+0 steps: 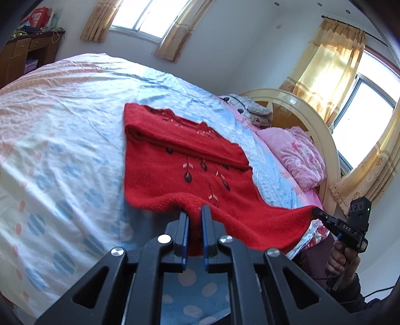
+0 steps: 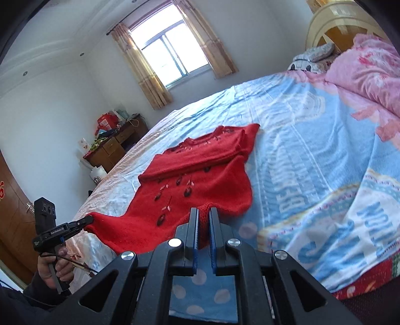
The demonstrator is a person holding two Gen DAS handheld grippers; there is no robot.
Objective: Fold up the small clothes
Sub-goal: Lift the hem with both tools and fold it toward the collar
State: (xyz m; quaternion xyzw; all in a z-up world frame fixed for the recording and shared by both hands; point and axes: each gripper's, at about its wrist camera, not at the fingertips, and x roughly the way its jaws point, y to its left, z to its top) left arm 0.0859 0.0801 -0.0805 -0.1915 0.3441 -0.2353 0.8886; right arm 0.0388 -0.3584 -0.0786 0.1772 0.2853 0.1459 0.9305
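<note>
Red knit is pinched between the blue pads of the left gripper (image 1: 194, 212), whose jaws stand almost together on the ribbed hem of a small red sweater (image 1: 185, 160). Off to that claw's right, at the hem's other corner, the right gripper (image 1: 315, 212) bites the same edge, a hand (image 1: 336, 258) wrapped round its handle. From the right wrist camera the picture mirrors: the right gripper (image 2: 203, 213) is clamped narrow on a fold of the hem, and the left gripper (image 2: 88, 220) grips the corner far to its left, held by the other hand (image 2: 56, 268). Between the two claws the hem hangs lifted off the bed (image 1: 62, 140), sagging a little in the middle, while the rest of the sweater (its upper part already doubled over itself, sleeves folded across the chest) lies flat on the pale blue and pink sheet ahead of both claws. Dark and pink leaf-like stitching runs down the front. Beyond the sweater, to the left claw's far right, sit a pink quilt (image 1: 297, 155) and a cream headboard (image 1: 317, 130); curtained windows (image 1: 147, 15) fill the wall behind.
</note>
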